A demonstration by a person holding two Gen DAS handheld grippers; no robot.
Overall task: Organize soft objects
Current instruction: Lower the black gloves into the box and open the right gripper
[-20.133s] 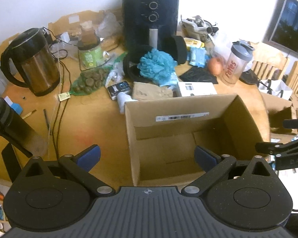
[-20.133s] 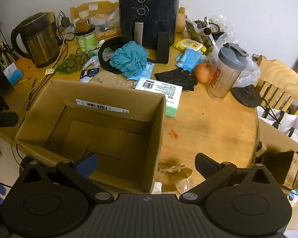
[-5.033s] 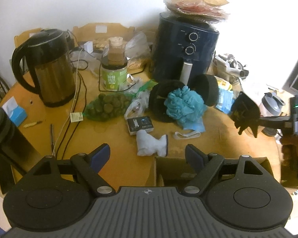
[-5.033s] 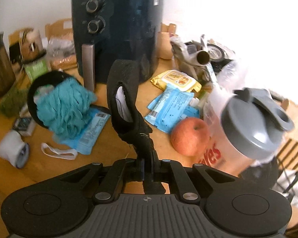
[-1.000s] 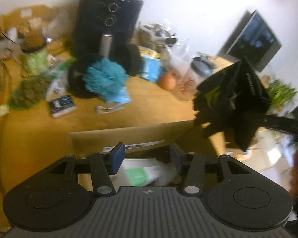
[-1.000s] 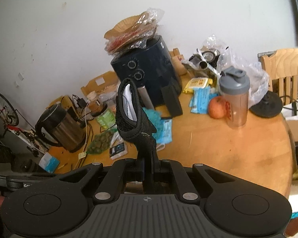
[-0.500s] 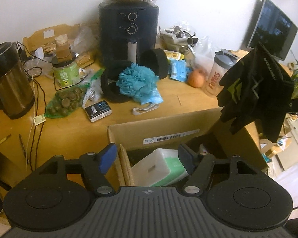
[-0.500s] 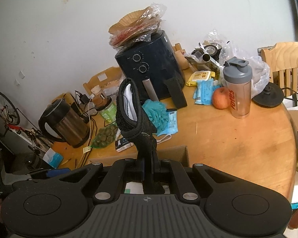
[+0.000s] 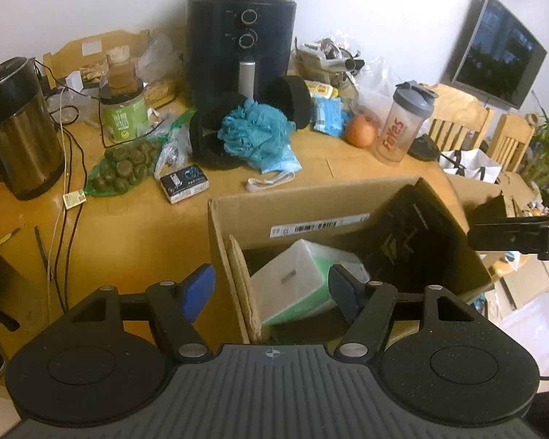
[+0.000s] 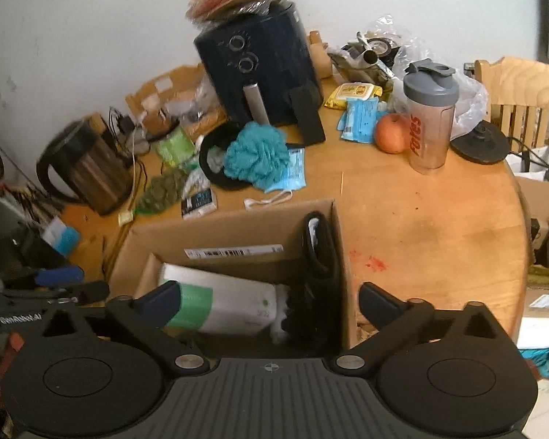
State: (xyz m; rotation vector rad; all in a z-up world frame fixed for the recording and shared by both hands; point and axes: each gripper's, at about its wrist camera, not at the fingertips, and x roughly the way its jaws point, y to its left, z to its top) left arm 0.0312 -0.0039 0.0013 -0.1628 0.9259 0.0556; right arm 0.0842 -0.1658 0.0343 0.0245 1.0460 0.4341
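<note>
Hovering: my right gripper (image 10: 269, 296) hung with jaws apart over the brown cardboard box (image 10: 238, 226); my left gripper (image 9: 272, 287) likewise gaped, empty.
Glove: the black fabric glove (image 10: 316, 252) leaned inside against the box's right wall.
Risk: I judged it might snag a rising finger.
Remaining: the blue mesh bath pouf (image 10: 256, 155) sat on the wooden table (image 10: 421, 212).

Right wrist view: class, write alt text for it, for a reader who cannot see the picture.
Open tongs hang over a cardboard box on a cluttered wooden table; inside lie a white-and-green pack and black gloves. Behind the box sit a blue loofah, an air fryer, a kettle, an apple and a shaker bottle.
</note>
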